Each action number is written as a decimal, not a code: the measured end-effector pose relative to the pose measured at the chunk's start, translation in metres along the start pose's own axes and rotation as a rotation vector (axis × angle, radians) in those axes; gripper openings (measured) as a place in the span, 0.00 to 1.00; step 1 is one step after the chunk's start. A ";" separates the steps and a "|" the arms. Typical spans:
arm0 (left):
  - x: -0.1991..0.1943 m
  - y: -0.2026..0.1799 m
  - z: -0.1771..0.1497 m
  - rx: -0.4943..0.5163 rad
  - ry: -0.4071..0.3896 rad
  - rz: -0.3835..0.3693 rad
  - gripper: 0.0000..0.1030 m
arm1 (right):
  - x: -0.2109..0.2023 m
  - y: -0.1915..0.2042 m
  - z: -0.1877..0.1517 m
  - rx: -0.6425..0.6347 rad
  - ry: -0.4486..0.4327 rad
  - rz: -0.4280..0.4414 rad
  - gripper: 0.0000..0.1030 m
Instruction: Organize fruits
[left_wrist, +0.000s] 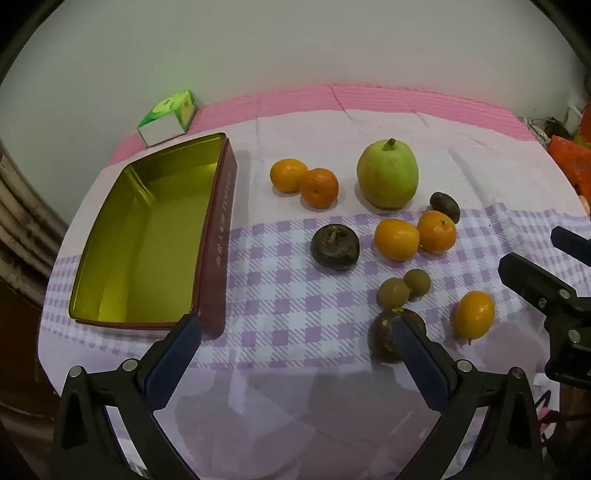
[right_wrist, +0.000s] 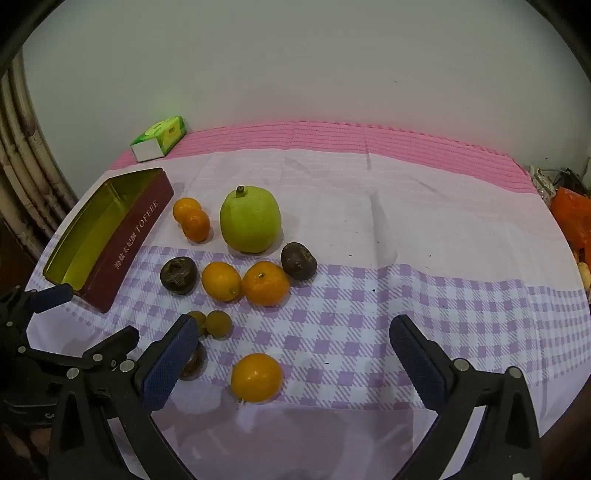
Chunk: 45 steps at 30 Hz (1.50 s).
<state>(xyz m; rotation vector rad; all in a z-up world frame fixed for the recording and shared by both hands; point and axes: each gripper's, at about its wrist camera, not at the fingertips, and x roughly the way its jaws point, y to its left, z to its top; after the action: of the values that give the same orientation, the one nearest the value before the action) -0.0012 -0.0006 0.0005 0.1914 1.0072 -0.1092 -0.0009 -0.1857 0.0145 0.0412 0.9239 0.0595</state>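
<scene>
An empty maroon tin (left_wrist: 218, 236) with a gold inside lies at the left of the checked cloth; it is also in the right wrist view (right_wrist: 129, 236). Fruit is scattered to its right: a green pear (left_wrist: 387, 173) (right_wrist: 250, 219), several oranges (left_wrist: 397, 239) (right_wrist: 256, 377), dark brown fruits (left_wrist: 334, 248) (right_wrist: 178, 275) and two small olive-brown ones (left_wrist: 393, 292) (right_wrist: 218, 324). My left gripper (left_wrist: 297, 334) hangs open above the cloth, its right finger in front of a dark fruit (left_wrist: 382, 338). My right gripper (right_wrist: 295, 334) is open over the nearest orange, clear of it.
A green and white carton (left_wrist: 168, 118) (right_wrist: 159, 143) stands at the back left by the wall. Pipes run down the left edge. Orange bags (right_wrist: 570, 218) lie off the table's right side. The right half of the cloth holds no fruit.
</scene>
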 end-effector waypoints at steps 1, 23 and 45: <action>-0.001 -0.001 0.000 0.001 -0.001 0.003 1.00 | 0.000 0.000 0.000 0.001 0.000 0.001 1.00; 0.009 0.005 -0.006 -0.021 0.078 -0.015 1.00 | 0.002 -0.002 -0.004 0.009 0.013 0.005 1.00; 0.017 0.012 -0.009 -0.035 0.103 -0.051 1.00 | 0.007 0.001 -0.008 0.007 0.019 0.004 1.00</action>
<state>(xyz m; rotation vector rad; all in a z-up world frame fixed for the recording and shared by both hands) 0.0026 0.0129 -0.0169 0.1403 1.1162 -0.1286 -0.0032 -0.1845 0.0035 0.0493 0.9430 0.0609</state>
